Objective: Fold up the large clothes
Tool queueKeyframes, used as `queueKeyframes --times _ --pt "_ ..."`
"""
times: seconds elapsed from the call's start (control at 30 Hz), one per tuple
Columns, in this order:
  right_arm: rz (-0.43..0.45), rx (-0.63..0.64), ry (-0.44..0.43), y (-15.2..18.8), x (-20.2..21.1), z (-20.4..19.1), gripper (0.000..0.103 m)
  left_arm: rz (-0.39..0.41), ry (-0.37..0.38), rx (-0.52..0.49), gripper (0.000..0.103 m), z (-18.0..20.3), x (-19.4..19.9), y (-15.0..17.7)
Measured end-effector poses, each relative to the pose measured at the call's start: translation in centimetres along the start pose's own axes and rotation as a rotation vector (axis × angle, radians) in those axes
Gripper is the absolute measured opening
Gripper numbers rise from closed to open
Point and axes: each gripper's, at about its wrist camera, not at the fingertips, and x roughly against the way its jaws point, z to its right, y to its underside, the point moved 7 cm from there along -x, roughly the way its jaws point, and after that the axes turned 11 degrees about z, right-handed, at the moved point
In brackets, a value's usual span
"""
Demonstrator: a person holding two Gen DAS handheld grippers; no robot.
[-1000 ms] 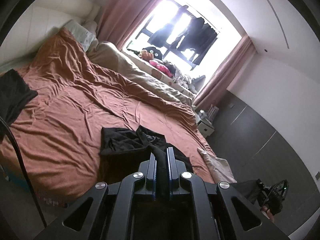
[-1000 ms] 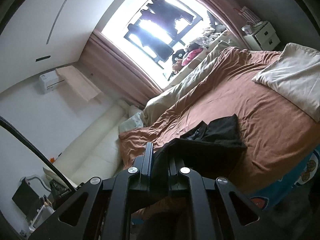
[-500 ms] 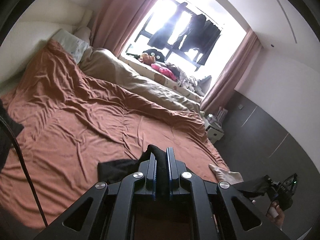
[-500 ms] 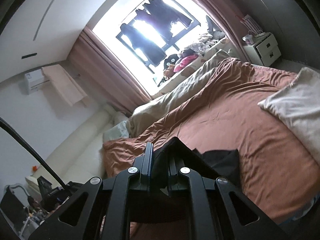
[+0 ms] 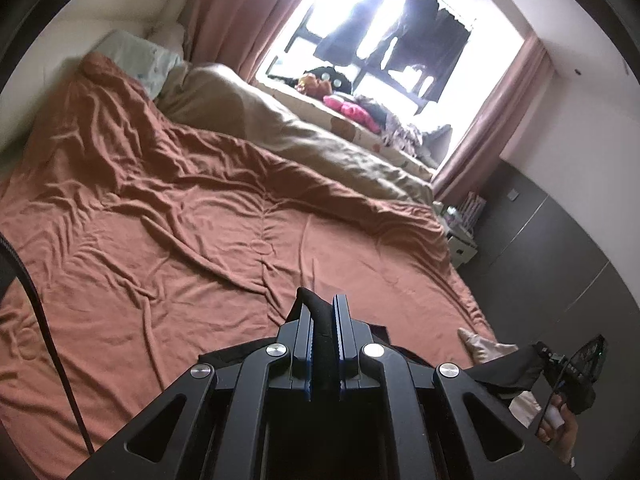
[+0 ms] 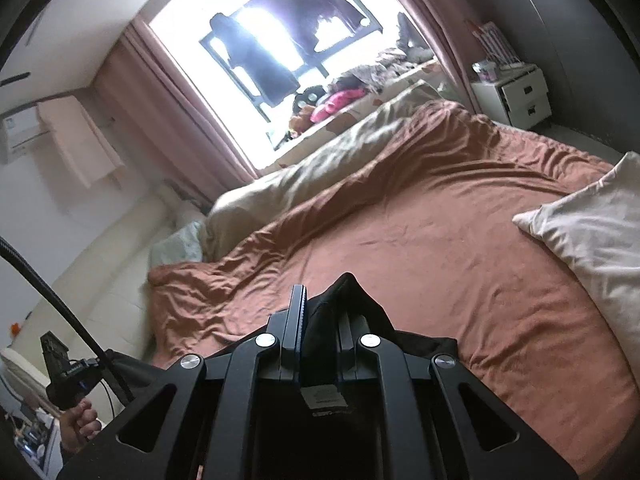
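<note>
The black garment (image 5: 316, 312) is held clear of the rust-brown bedspread (image 5: 168, 216) at the near edge of the bed, spanned between the two tools; only the pinched folds and a short run of hanging cloth are visible, so its full outline cannot be determined.

Left gripper (image 5: 323, 344): clenched on a bunched fold of the garment, which stands up between the blue-edged fingers (image 5: 343, 328); right gripper (image 6: 320, 332): likewise clamped on a peaked fold of the same cloth, which covers one finger.

Handling judgement: the fabric appears thin, soft and light; it will sag between the two holds and offers no stiffness; it creases readily and may slip if only a small pinch is held; it is not fragile. Preferred holds are at corners or along a hem or seam, well apart, so that the cloth hangs flat before it is laid down.

Clearances, left to right: the headboard side and a pale pillow (image 5: 148, 56) lie far left; the bedspread's centre is wrinkled but unobstructed and gives ample laying room; a beige duvet (image 5: 288, 136) runs along the far side under the window; a cream cushion (image 6: 588, 232) occupies the right part of the bed; a white bedside cabinet (image 6: 516, 92) stands far right. The trailing cable (image 6: 52, 300) at the left should be kept off the cloth.
</note>
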Motion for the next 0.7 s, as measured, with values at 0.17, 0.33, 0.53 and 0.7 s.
queueKeyframes --times 0.17,0.33,0.53,0.7 --pt "-0.060 -0.030 0.062 1.2 -3.7 1.5 0.008 -0.051 -0.036 -0.002 0.009 -1.8 -4.5 1.6" --pt "-0.133 -0.049 0.130 2.6 -7.4 2.6 0.009 -0.111 -0.094 0.000 0.009 -4.2 -8.9 4.0" --pt "-0.205 -0.109 0.198 3.7 -10.9 3.4 0.022 -0.184 -0.164 0.017 0.011 -7.0 -12.5 6.5" --pt "-0.180 -0.107 0.201 2.1 -11.8 2.7 0.085 -0.225 -0.169 0.033 0.032 -7.8 -13.5 7.4"
